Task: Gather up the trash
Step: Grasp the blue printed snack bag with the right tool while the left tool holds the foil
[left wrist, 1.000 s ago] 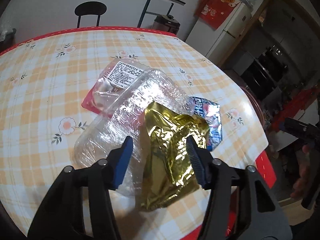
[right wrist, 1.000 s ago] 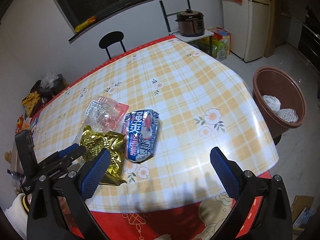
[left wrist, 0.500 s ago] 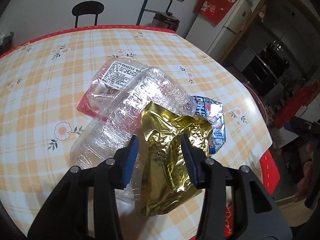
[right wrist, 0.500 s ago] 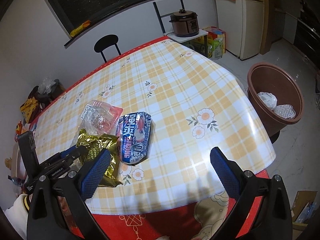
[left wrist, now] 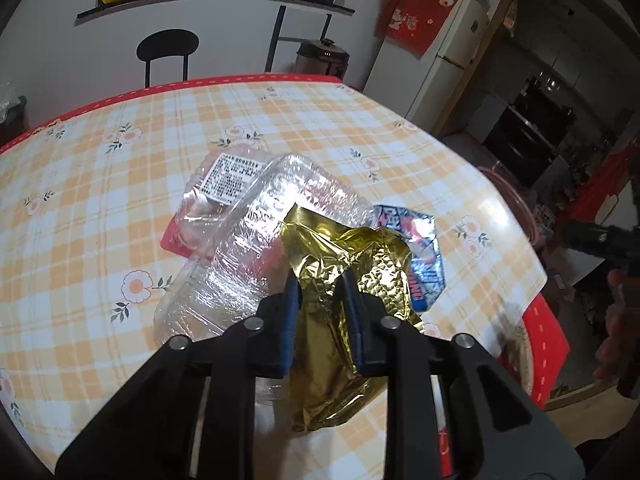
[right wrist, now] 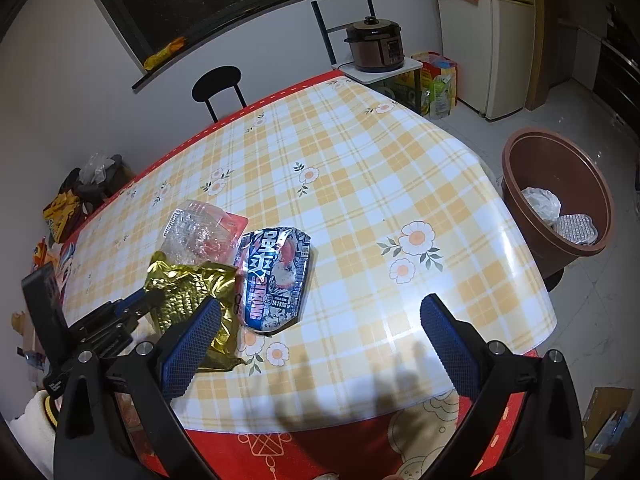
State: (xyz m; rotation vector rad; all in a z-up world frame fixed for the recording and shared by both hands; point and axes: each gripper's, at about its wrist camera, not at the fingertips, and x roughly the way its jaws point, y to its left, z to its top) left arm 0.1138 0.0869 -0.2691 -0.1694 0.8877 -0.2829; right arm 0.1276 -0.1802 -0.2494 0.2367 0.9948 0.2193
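A crumpled gold foil wrapper (left wrist: 360,256) lies near the table's front edge, and my left gripper (left wrist: 320,292) is closing on it, its blue pads pinching a fold of the foil. The wrapper leans on a clear plastic clamshell (left wrist: 248,248) that has a labelled clear pack (left wrist: 224,184) behind it. A blue snack packet (left wrist: 424,252) lies to its right. In the right wrist view the gold wrapper (right wrist: 188,284), the clamshell (right wrist: 196,236) and the blue packet (right wrist: 276,276) sit left of centre. My right gripper (right wrist: 320,304) hangs open over the front edge, holding nothing.
The checked tablecloth covers the table (right wrist: 400,160). A brown bin (right wrist: 556,134) with some trash in it stands on the floor to the table's right. A black chair (right wrist: 216,84), a rice cooker (right wrist: 374,44) and a fridge (right wrist: 508,32) stand beyond.
The left jaws have narrowed from wide apart to pinching the gold wrapper, which has bunched up between them. The right gripper has stayed open and barely moved.
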